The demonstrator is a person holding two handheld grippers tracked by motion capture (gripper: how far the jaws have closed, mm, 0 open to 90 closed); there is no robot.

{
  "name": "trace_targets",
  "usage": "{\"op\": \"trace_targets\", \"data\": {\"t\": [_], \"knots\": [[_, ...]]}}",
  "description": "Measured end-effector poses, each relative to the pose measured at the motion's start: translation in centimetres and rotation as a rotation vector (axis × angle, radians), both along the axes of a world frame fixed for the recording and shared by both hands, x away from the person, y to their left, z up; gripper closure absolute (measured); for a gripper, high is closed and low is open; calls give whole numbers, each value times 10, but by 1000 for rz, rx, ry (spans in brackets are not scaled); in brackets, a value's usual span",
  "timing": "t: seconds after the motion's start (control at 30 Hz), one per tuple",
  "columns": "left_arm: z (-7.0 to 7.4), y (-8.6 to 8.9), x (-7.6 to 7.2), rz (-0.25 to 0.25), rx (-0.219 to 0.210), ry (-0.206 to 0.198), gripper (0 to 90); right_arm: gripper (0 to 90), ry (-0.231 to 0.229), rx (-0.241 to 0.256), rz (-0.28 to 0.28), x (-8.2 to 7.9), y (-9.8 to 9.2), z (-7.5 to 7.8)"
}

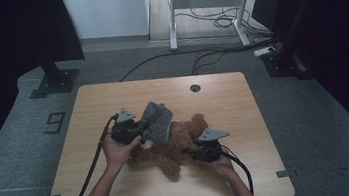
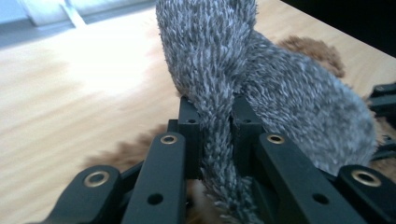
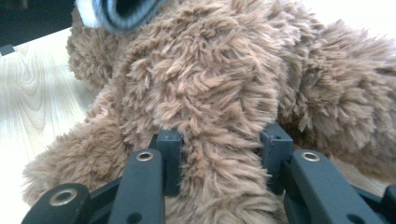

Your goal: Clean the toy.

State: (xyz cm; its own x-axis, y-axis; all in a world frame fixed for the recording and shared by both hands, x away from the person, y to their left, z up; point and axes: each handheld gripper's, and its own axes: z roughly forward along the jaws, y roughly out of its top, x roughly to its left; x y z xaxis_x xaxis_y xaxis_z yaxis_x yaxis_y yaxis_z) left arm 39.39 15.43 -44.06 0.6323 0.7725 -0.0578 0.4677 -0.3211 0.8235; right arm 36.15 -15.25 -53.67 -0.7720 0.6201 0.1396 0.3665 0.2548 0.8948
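Brown teddy bear (image 1: 168, 149) lying mid-table, grey garment (image 1: 157, 120) lifted

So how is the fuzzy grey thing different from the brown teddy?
The grey knitted garment is grey with short, fine fuzz; the brown teddy bear has long shaggy fur. The garment is lifted, pinched in the left gripper; the bear lies on the table, gripped by the right gripper. Both are soft.

Your left gripper (image 1: 138, 127) points toward 3 o'clock, jaws pinched nearly together; your right gripper (image 1: 195, 152) points toward 10 o'clock, jaws spread partway and clamped.
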Motion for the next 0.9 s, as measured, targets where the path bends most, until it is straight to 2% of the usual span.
{"op": "trace_targets", "data": {"t": [0.1, 0.17, 0.2, 0.23, 0.27, 0.3, 0.37, 0.47, 0.57, 0.6, 0.63, 0.67, 0.7, 0.73, 0.77, 0.83, 0.87, 0.9], "knots": [[11, 18, 0, 43, 5, -12, 783, 611, 3, 5, -3, 0, -1, 0], [11, 22, 0, 45, -6, -10, 783, 611, 4, 7, -5, 0, -1, 0], [10, 24, -1, 30, -17, -6, 783, 610, 5, 8, -5, 0, -1, 0], [7, 23, -2, 14, -7, -3, 782, 609, 5, 11, -7, 0, -1, 0], [2, 19, -3, 4, 14, 4, 783, 607, 9, 12, -7, 0, -1, 0], [-8, 13, -4, -8, 34, 16, 786, 593, 11, 15, -12, 0, 0, 0], [-14, 11, -5, -11, 26, 17, 790, 578, 10, 16, -13, 0, 0, 0], [-22, 14, -11, -13, -16, -4, 794, 502, -9, -11, -18, -4, 2, 3], [-26, 16, -17, -15, -17, -18, 797, 458, -9, -22, -21, -7, 4, 4], [-29, 17, -21, -14, -18, -29, 800, 365, 7, -37, -25, -8, 6, 8], [-32, 18, -23, -13, -22, -37, 800, 365, 7, -37, -25, -8, 6, 8], [-35, 20, -28, -15, -32, -46, 802, 297, 37, -38, -21, -8, 5, 13], [-35, 20, -28, -15, -32, -46, 804, 297, 37, -38, -21, -8, 5, 13], [-36, 21, -30, -18, -34, -54, 805, 251, 81, -16, -10, -7, 1, 17], [-38, 22, -33, -21, -40, -56, 805, 251, 81, -16, -10, -7, 1, 17], [-41, 23, -38, -30, -47, -68, 806, 245, 120, 55, -19, -5, -9, 23], [-42, 23, -41, -31, -47, -75, 807, 233, 131, 100, -47, -2, -19, 28], [-43, 24, -43, -34, -43, -82, 807, 233, 131, 100, -47, -2, -19, 28]]}}
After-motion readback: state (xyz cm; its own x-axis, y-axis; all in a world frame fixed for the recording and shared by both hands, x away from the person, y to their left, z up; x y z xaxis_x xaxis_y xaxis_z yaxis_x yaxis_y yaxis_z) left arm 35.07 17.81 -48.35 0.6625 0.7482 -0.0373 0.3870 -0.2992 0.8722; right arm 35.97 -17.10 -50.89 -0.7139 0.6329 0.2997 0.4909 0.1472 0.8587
